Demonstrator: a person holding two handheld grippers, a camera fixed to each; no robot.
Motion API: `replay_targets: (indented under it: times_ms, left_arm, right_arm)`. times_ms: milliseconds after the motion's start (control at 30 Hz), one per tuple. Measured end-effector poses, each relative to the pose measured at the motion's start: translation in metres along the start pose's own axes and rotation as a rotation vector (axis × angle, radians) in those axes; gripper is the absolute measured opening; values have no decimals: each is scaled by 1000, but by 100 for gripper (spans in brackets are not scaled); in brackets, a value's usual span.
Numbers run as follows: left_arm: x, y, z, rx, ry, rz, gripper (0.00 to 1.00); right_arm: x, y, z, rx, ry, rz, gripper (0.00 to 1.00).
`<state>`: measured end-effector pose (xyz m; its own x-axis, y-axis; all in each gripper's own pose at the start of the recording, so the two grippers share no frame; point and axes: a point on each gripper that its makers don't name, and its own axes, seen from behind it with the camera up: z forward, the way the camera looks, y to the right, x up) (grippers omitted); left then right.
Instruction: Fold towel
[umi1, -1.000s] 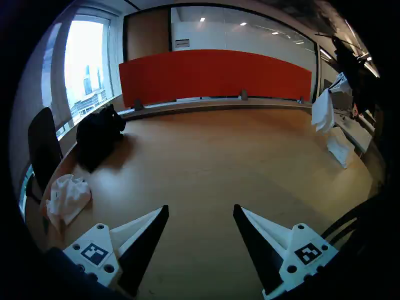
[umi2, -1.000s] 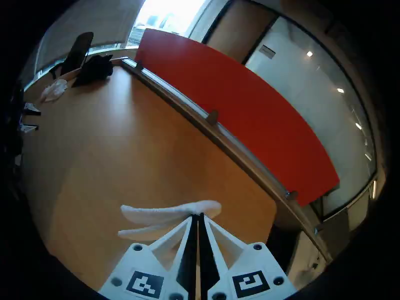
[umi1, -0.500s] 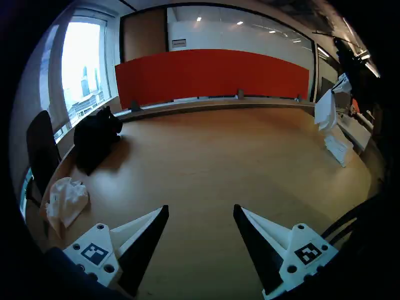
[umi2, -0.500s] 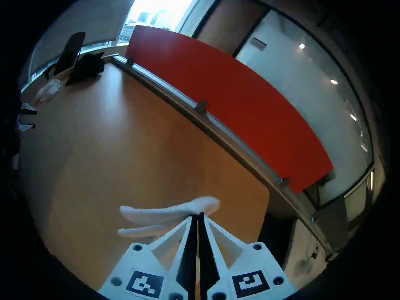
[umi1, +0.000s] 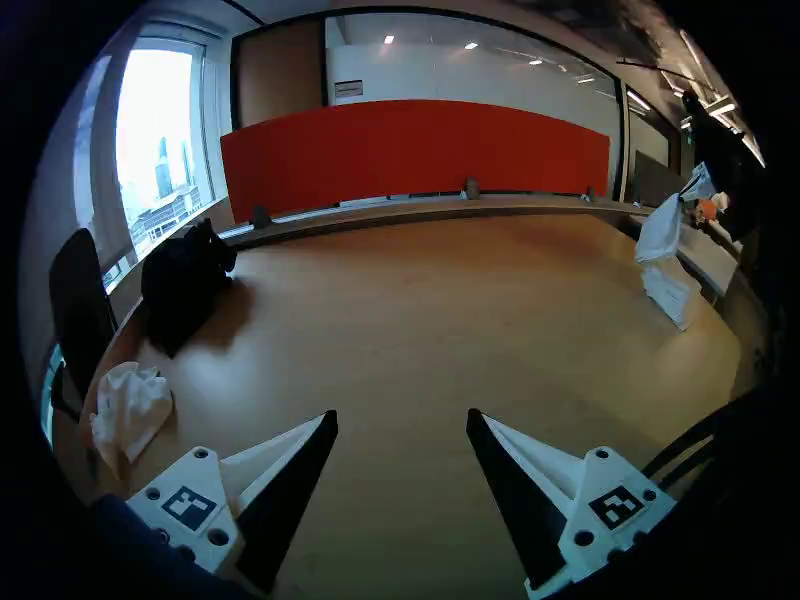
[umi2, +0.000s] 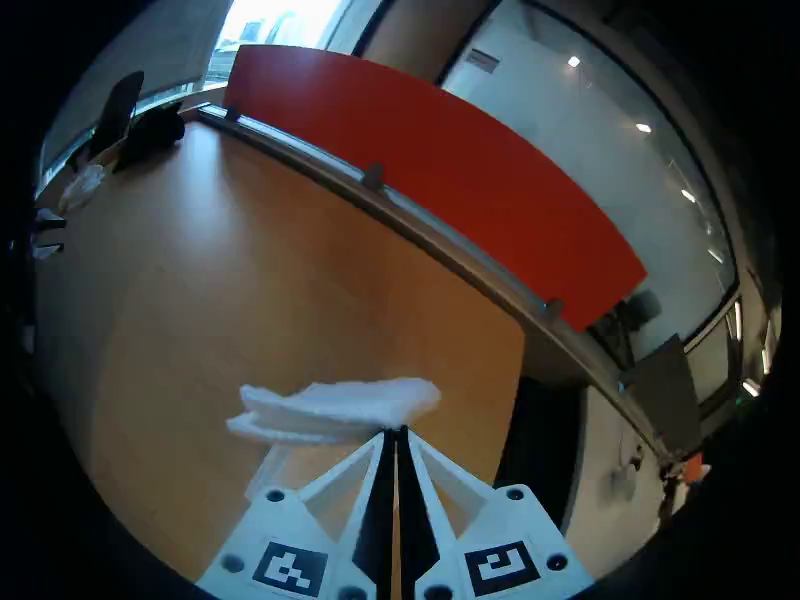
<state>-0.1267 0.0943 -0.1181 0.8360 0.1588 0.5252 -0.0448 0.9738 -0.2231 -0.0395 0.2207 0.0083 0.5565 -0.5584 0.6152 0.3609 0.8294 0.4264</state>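
Carrying the towel (umi2: 330, 408) is what your right gripper (umi2: 397, 435) is doing: its two fingers are pressed together with no gap to be seen, and the white cloth is pinched at their tips, fanning out to the left above the wooden table (umi2: 230, 270). A second ago the cloth showed in the right gripper view as two thin strips seen edge-on; now it shows a broader, bunched face, and the view has swung so that more of the table's far edge and the dark floor beyond it come in. In the left gripper view the same towel (umi1: 660, 228) hangs far off to the right, and it has come lower and closer to the white pile (umi1: 674, 292) at that edge of the table, so that its bottom now looks to be just above or touching the pile; I cannot tell which. That suggests you are bringing it to the pile, either to lay it down or to reset the fold. Your left gripper (umi1: 400, 415) is spread wide with nothing between its fingers, hovering over bare wood, and its view has drifted only slightly, the red partition (umi1: 415, 150) sliding a little leftward. The crumpled white cloth (umi1: 128, 410) and black bag (umi1: 180, 285) at the left lie as they did.
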Motion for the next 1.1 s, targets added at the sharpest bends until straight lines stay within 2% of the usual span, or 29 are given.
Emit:
replay_targets:
  times_ms: [200,500,1100]
  left_arm:
    - [0,1,-1,-4,-2,10,96]
    - [0,0,-3,-3,-3,23,96]
    - [-1,-4,-6,7,-11,36,96]
  right_arm:
    - [-38,-3,-4,0,-37,59,1]
    - [-83,-12,-7,7,-91,110,1]
    - [-145,-22,1,32,-195,179,1]
